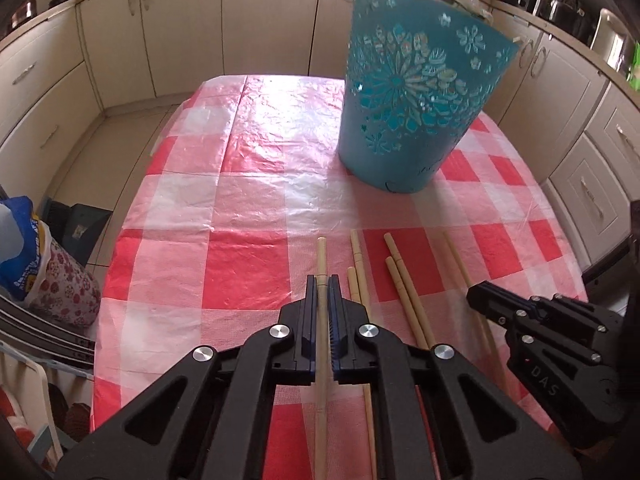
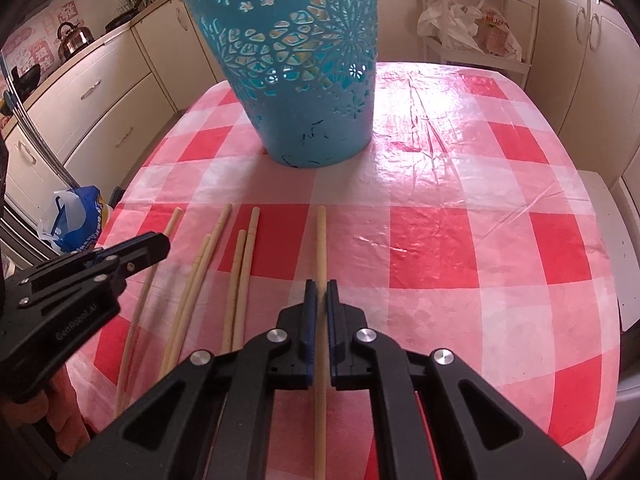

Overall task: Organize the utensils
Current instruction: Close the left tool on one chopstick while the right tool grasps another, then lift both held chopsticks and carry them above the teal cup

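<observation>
Several wooden chopsticks lie side by side on the red-and-white checked tablecloth (image 1: 248,264). A tall teal cut-out basket (image 1: 412,92) stands beyond them; it also shows in the right wrist view (image 2: 304,64). My left gripper (image 1: 322,282) is shut on the leftmost chopstick (image 1: 321,256), low at the table. My right gripper (image 2: 321,286) is shut on the rightmost chopstick (image 2: 321,240). The right gripper shows at the right in the left wrist view (image 1: 480,292). The left gripper shows at the left in the right wrist view (image 2: 156,242). Loose chopsticks (image 2: 240,272) lie between the two grippers.
Cream kitchen cabinets (image 1: 120,40) surround the table. Bags (image 1: 36,264) sit on the floor off the table's left edge. A white rack with plastic bags (image 2: 472,20) stands behind the table. A kettle (image 2: 74,40) sits on the left counter.
</observation>
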A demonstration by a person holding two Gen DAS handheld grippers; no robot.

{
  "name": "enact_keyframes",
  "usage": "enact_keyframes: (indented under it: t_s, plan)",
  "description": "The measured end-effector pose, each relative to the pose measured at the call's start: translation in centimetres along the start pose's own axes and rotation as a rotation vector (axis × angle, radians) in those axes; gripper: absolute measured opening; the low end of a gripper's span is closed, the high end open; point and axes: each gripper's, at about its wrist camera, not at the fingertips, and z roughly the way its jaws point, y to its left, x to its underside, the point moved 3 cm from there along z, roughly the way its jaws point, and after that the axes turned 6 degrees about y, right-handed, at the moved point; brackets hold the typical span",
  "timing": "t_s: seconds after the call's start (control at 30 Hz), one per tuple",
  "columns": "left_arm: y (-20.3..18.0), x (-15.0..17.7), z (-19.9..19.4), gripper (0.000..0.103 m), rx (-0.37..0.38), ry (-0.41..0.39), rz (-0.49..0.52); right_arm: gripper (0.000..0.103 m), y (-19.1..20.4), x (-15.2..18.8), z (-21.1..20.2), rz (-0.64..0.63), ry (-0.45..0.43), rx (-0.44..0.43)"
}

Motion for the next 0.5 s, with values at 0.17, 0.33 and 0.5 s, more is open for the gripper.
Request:
enact_keyframes:
  t_s: [0.17, 0.33, 0.5]
  plan:
    - [0.3, -0.3, -1.8, 0.005, 0.033, -0.052, -0.027, 0.006, -0.2, 0.0, 0.0, 0.024, 0.001, -0.009]
    - [-0.5, -0.5, -2.9, 0.005, 0.039, -0.084, -0.003, 0.006, -0.3, 0.0, -0.3, 0.041, -0.006, -0.025]
    - [-1.2, -1.0, -4.3, 0.005, 0.034, -0.138, 0.019, 0.006, -0.7, -0.1, -0.9, 0.079, -0.018, -0.061]
